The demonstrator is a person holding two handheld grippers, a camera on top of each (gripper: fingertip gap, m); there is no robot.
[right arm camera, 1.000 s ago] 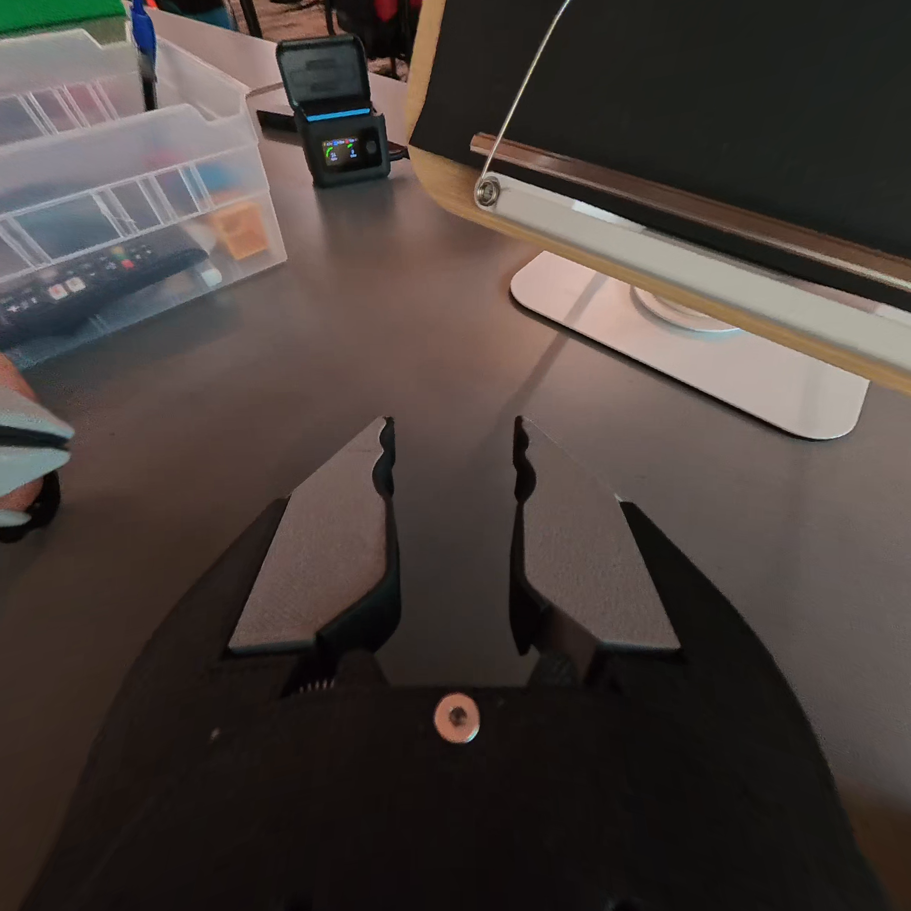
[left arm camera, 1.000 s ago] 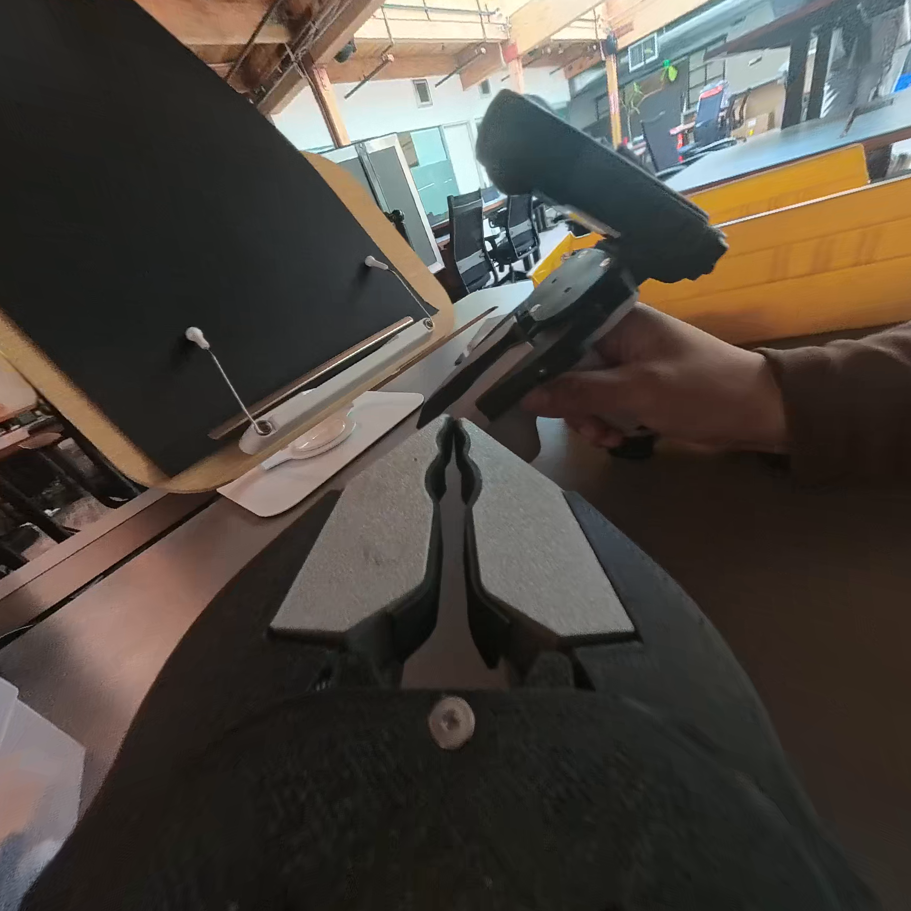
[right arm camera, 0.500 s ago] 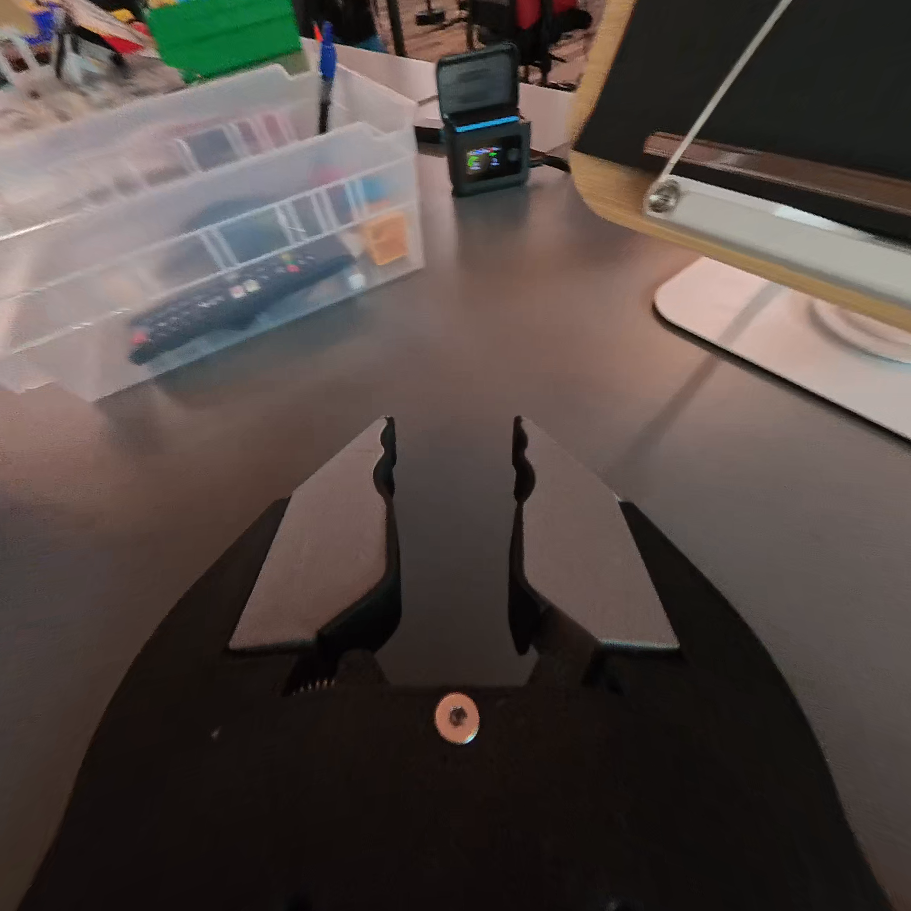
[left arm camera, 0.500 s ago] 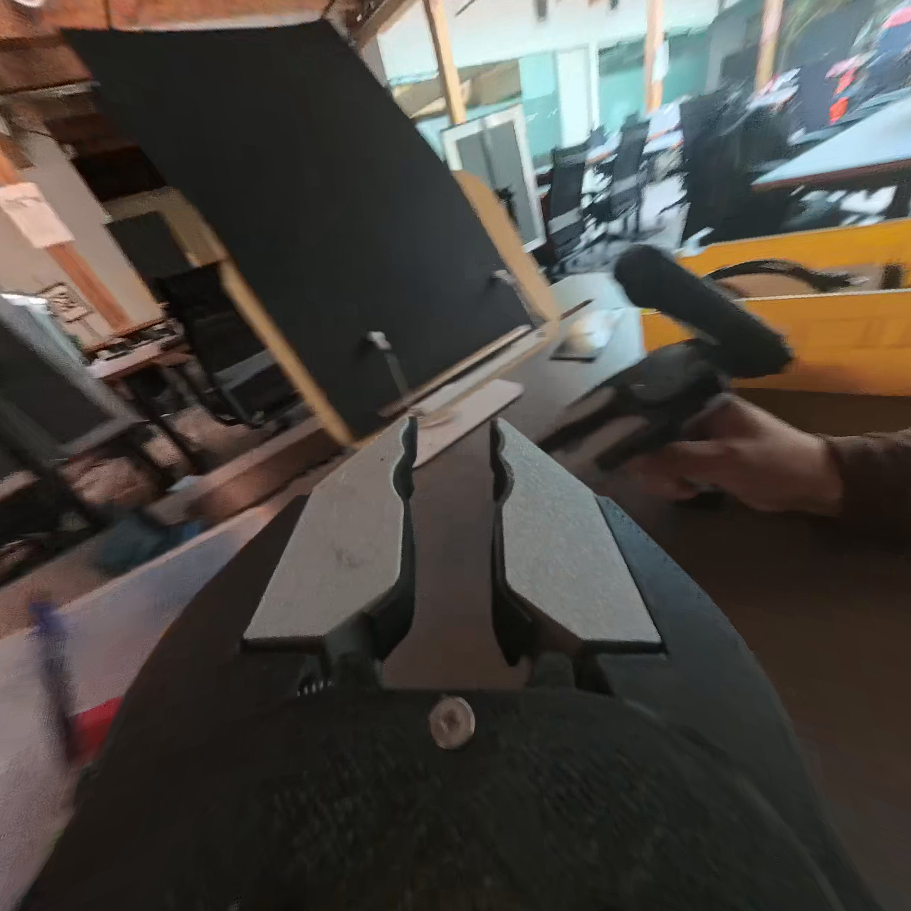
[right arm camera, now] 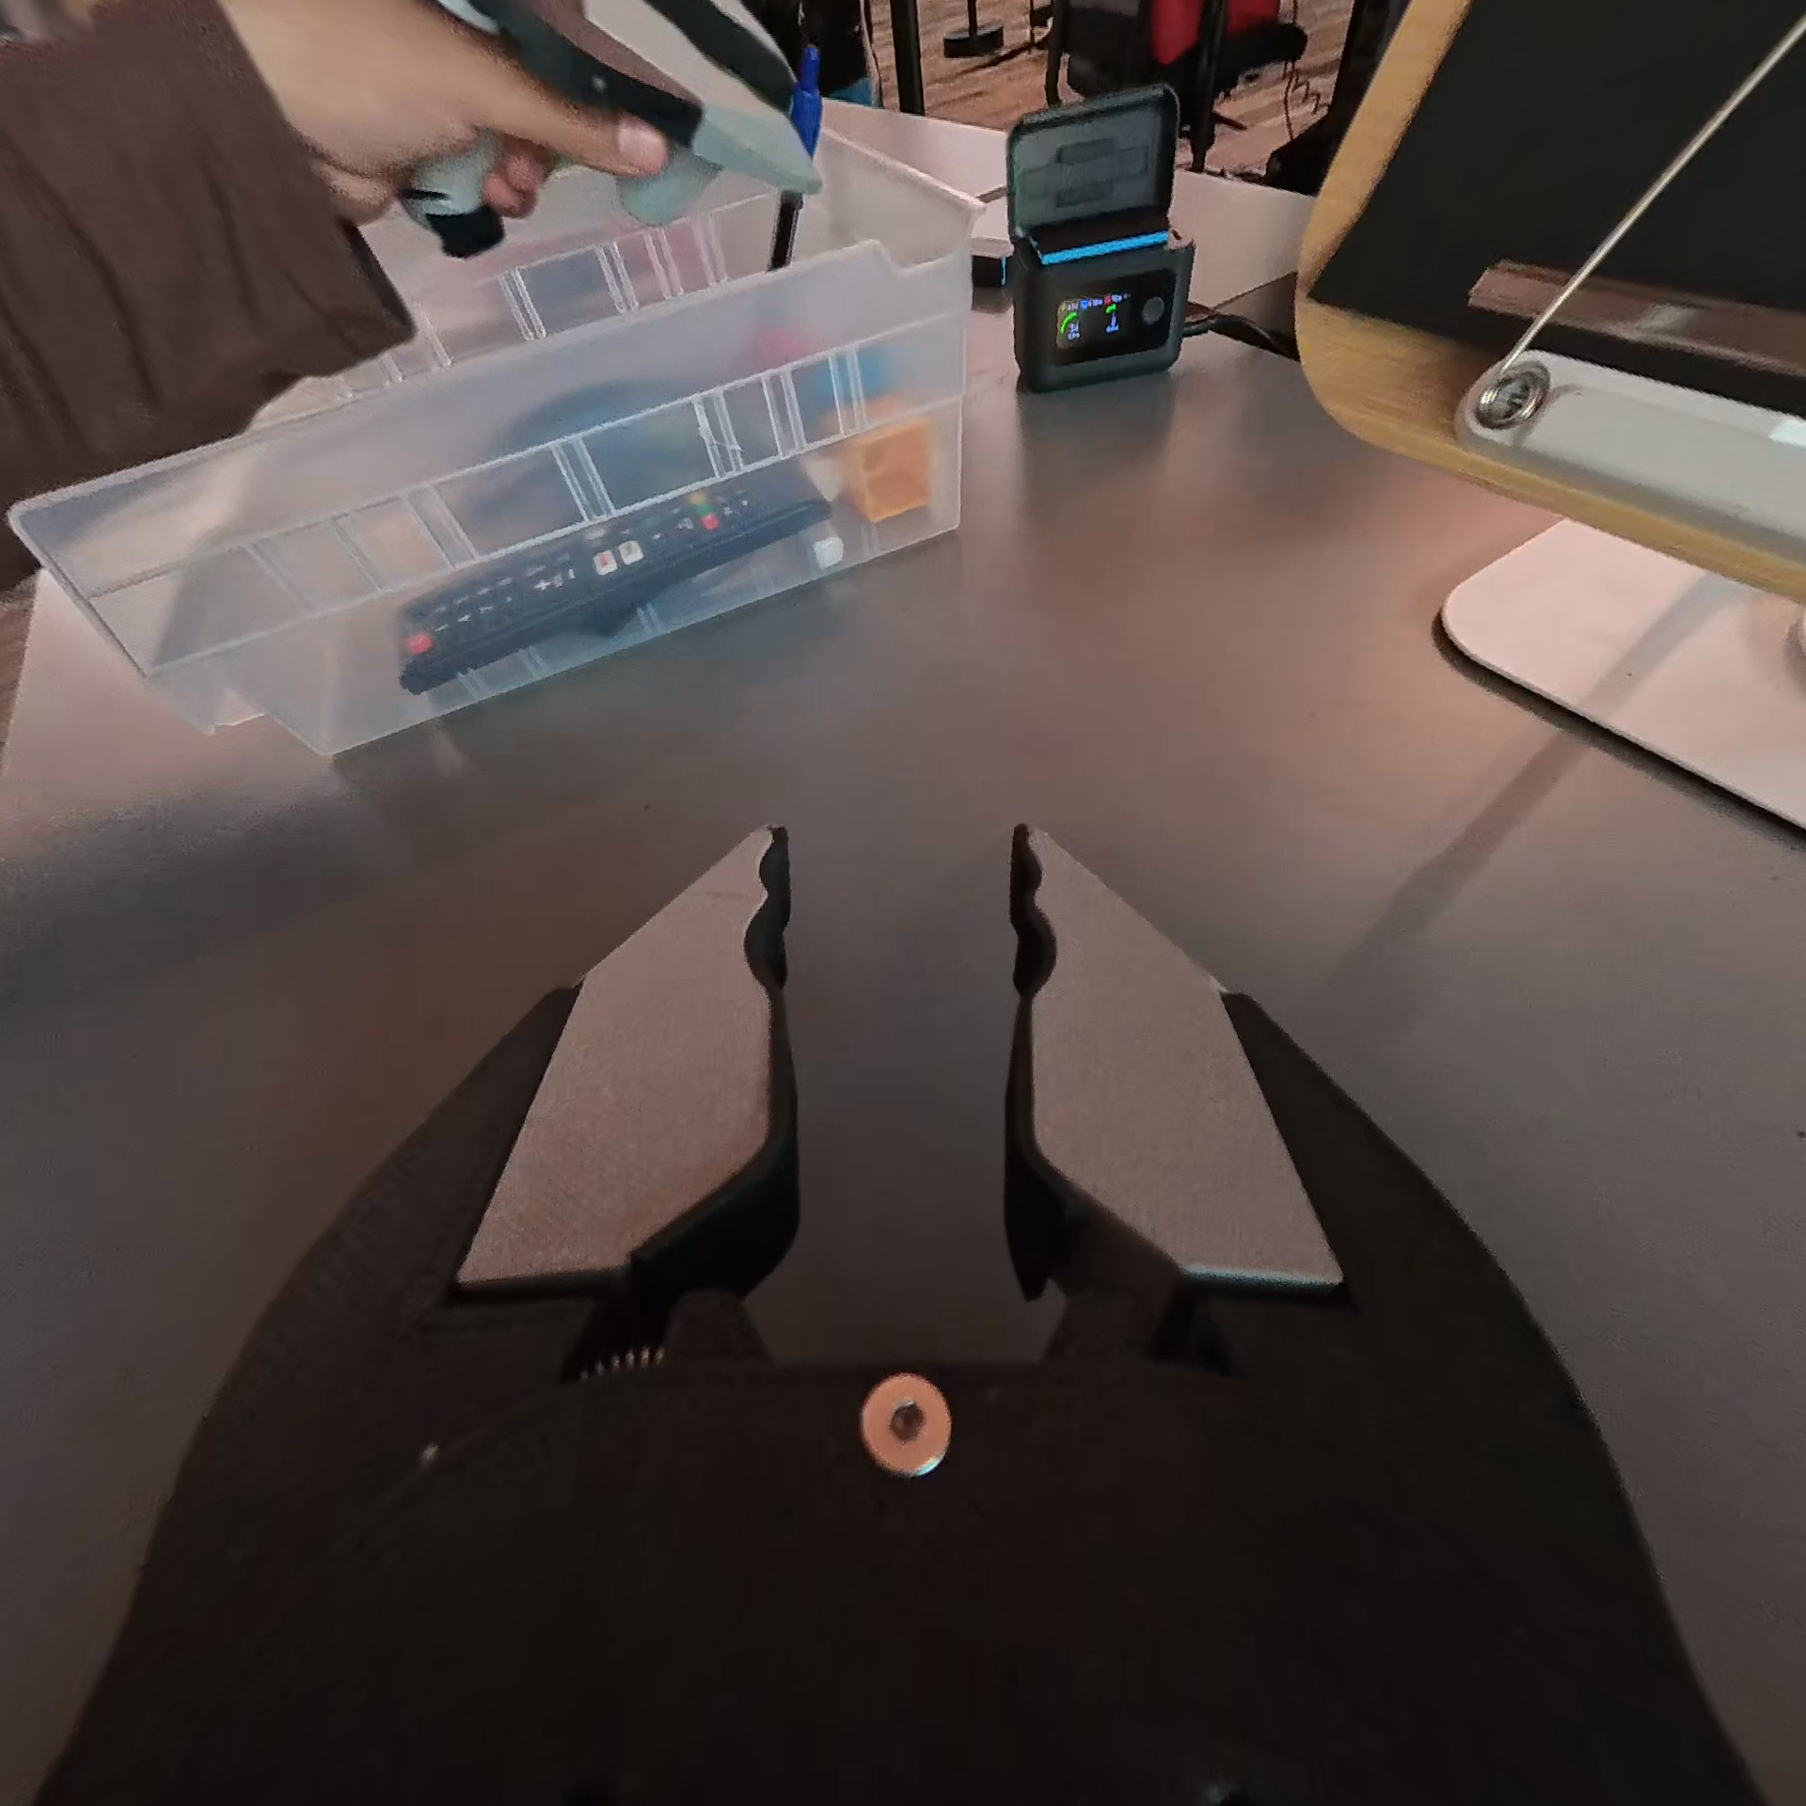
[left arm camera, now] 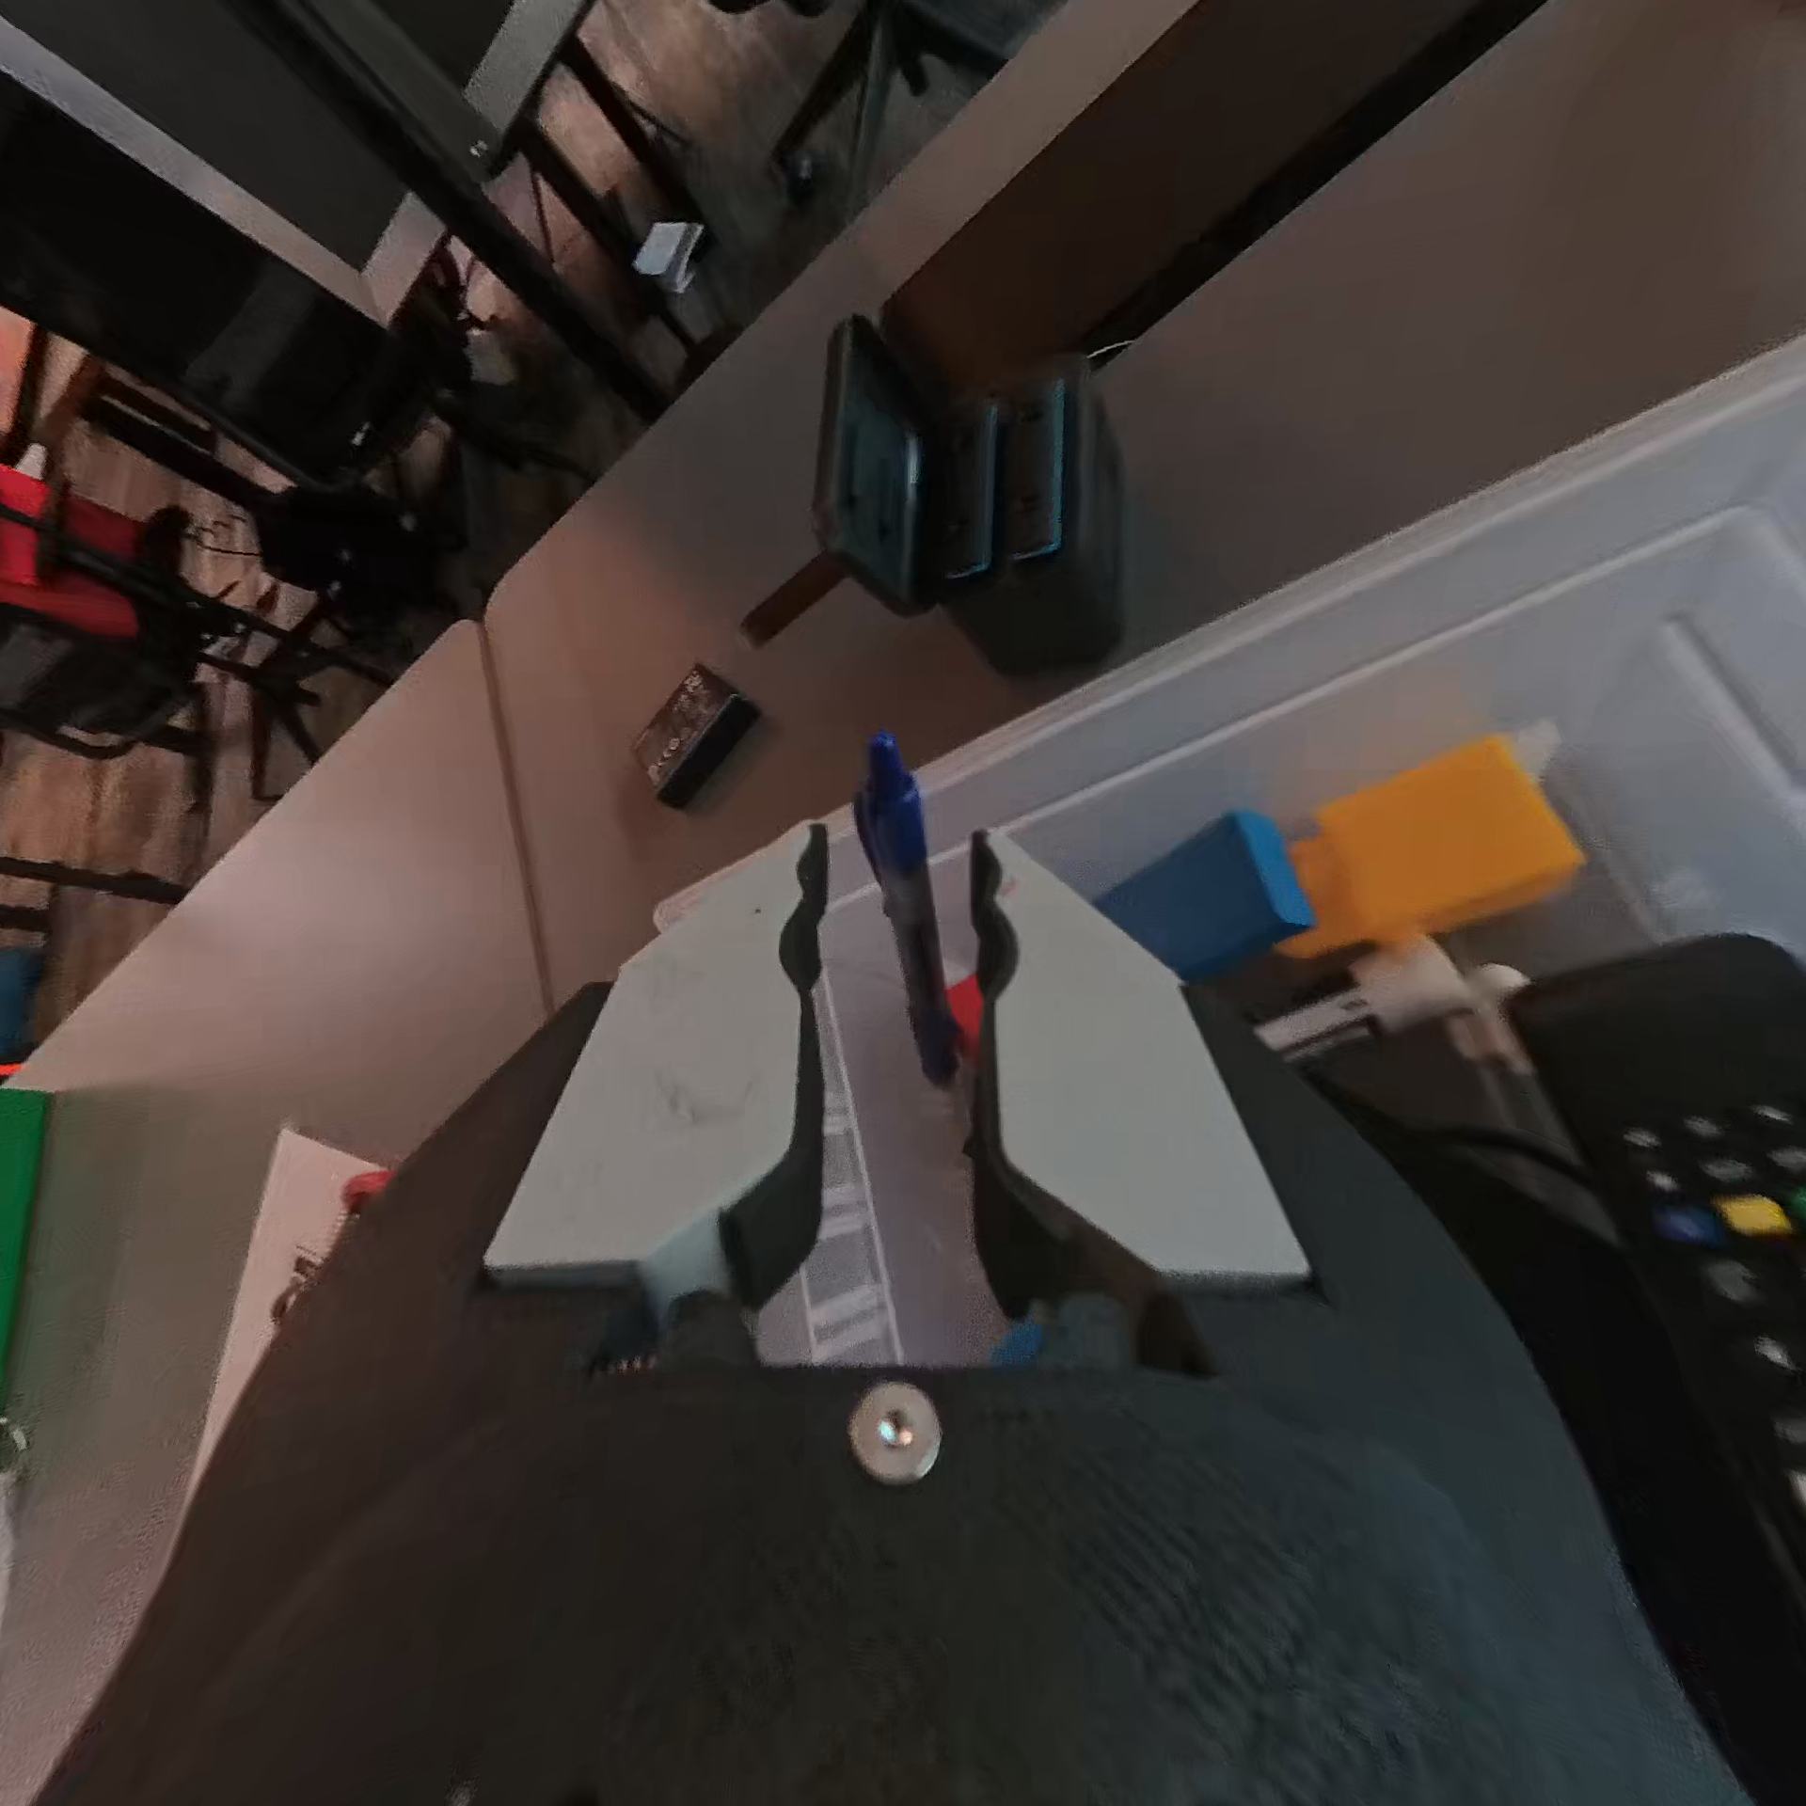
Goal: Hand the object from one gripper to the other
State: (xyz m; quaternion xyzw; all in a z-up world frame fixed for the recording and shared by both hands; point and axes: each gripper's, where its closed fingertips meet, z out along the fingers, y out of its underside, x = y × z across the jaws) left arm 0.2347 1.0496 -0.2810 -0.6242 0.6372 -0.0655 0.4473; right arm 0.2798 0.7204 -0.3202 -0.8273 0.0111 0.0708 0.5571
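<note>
Blue pen (left arm camera: 904, 904) stood upright in the clear plastic organizer bin (right arm camera: 547, 459), at its far side; cap end stuck up above the rim. In the left wrist view the pen sat in the gap between the left gripper (left arm camera: 897, 860) fingers, closer to the right finger; contact could not be told. Left gripper jaws were apart, nothing clamped. In the right wrist view the same gripper (right arm camera: 782, 161) was held by a hand (right arm camera: 459, 107) in a brown sleeve over the bin's far left, tips just beside the pen (right arm camera: 807, 93).

Right gripper (right arm camera: 897, 850) was spread open and empty, low over the bare grey table (right arm camera: 1124, 704), well apart from the bin.

Inside the bin: a black remote control (right arm camera: 606, 586) along the near wall, an orange block (right arm camera: 891, 467) at the right end, a blue block (left arm camera: 1212, 894) next to the orange block (left arm camera: 1437, 840), something red near the pen's base, too hidden to name.

Right of the bin stood a small dark charging case (right arm camera: 1099, 264), lid flipped up, lit screen on its front. A small black box (left arm camera: 696, 748) lay on the table beyond the bin. Far right: a wood-edged black board stand (right arm camera: 1466, 322) on a white base plate (right arm camera: 1603, 674), with a thin wire page clip.
</note>
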